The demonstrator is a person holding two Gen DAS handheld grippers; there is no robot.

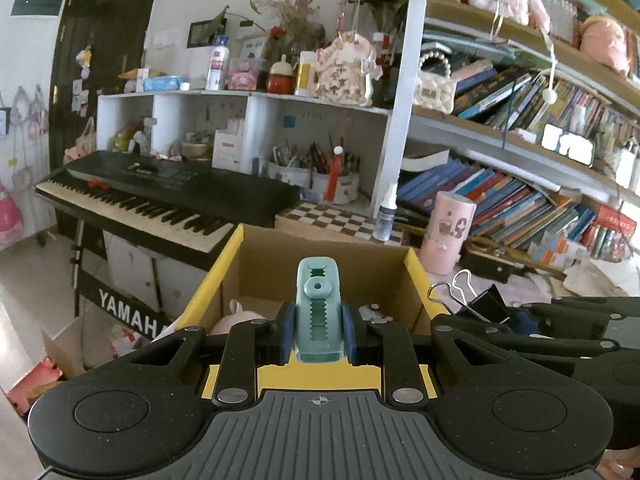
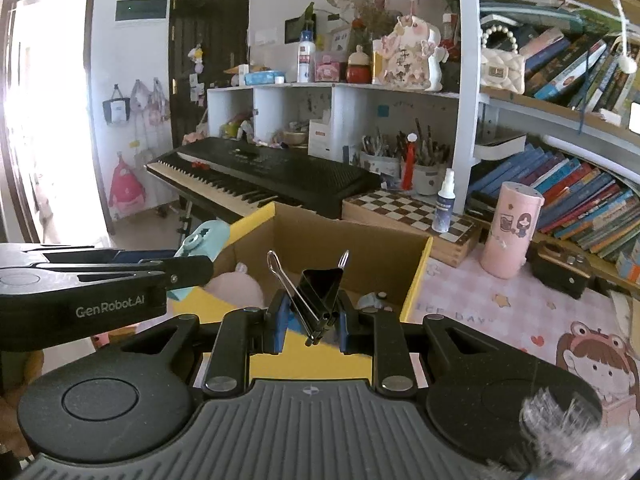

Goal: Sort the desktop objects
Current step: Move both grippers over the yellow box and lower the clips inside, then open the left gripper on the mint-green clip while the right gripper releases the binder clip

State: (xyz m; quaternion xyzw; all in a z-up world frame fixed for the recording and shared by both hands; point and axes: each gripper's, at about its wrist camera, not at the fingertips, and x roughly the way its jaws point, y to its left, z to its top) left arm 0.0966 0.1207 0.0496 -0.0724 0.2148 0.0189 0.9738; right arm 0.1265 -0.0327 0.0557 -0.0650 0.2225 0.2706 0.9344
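Sorting in progress, both hands loaded over the collection box. My left gripper [image 1: 318,334] is clamped on a teal plastic clip [image 1: 318,312], held upright between the blue pads with its toothed face toward the camera; in the right wrist view the same clip [image 2: 202,240] juts past the tip of that gripper, over the left rim of the box. My right gripper [image 2: 312,322] is clamped on a black binder clip [image 2: 320,298], its two wire handles splayed upward. Both items hang above the open cardboard box with yellow flaps [image 1: 240,264], which stands at the desk edge in front of the electronic keyboard [image 1: 160,196]. Inside the box lie a pale pink plush toy [image 2: 236,288] and a small grey item [image 2: 370,302] that I cannot identify, so I judge some sorting done. Neither clip has yet been let go; releasing both into the box appears to be the step in hand. Left on the pink desk mat [image 2: 500,312], as far as shown, are a pink cylindrical container [image 2: 510,232], a small spray bottle [image 2: 444,204] standing on a chessboard [image 2: 404,208], and a dark boxy object [image 2: 564,268]; whether these belong to the sorting I cannot tell.
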